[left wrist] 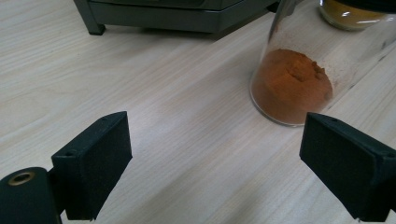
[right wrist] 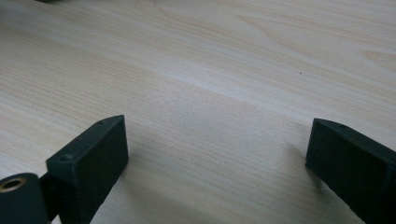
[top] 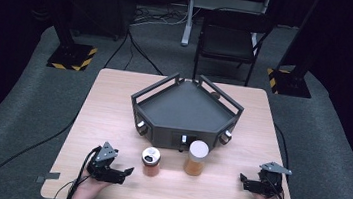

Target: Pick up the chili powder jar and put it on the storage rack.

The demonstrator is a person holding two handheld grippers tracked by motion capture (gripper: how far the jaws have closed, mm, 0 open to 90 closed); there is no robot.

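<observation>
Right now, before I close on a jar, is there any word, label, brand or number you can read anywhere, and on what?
None can be read.
Open spice jar of reddish-brown powder: clear glass, no label seen in the left gripper view.
White-lidded spice jar of yellow powder: no label visible.
Black tray: a small pale mark on its front panel, too small to read.
Yellow-black hazard stripes on the stand bases: a marking, no text.

Short jar (top: 151, 161) left of tall jar (top: 196, 157); tray (top: 186, 108) behind.
</observation>
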